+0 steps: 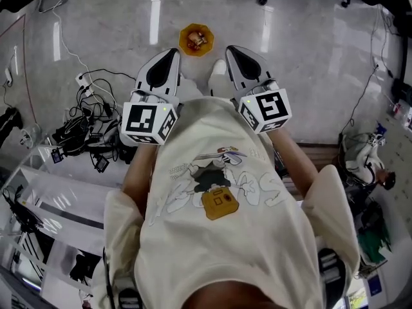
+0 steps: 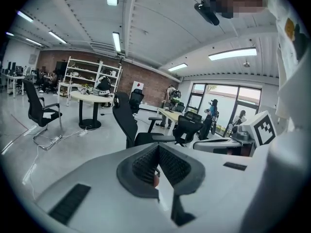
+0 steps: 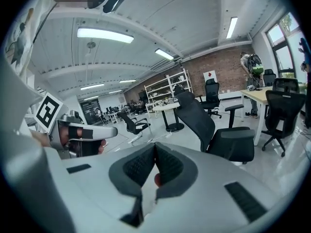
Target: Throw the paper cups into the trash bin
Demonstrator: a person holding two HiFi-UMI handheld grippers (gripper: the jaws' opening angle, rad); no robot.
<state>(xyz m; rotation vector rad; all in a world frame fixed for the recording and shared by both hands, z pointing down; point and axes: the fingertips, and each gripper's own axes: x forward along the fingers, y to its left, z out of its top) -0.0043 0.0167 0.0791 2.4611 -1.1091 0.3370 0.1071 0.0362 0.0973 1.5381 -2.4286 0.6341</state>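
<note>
Held side by side at chest level over a cream printed T-shirt [image 1: 212,192]: two hand-held grippers, the left gripper [image 1: 172,53] and the right gripper [image 1: 230,50], each clenched tight on nothing, pressed pad to pad in both gripper views. Straight ahead on the grey floor [image 1: 302,50], just beyond the tips and between their two lines of aim: one small orange container [image 1: 183,40], open side up, probably the trash bin, with something red and something pale inside. Roughly midway between the two hands, perhaps a shade nearer the left. Round-mouthed, so no long axis to line up with; both grippers' own long axes aimed forward, towards it. No loose paper cup to be found in any view. By count: two grippers, one bin, no cups outside it; pale thing inside too small to name. Off to the left on the floor, a tangle of black cables [image 1: 87,131]. In the gripper views, an open office with black swivel chairs [image 3: 221,132] and a round table [image 2: 92,97]. Nothing in either grip to throw; task likely either finished or not yet begun.
</note>
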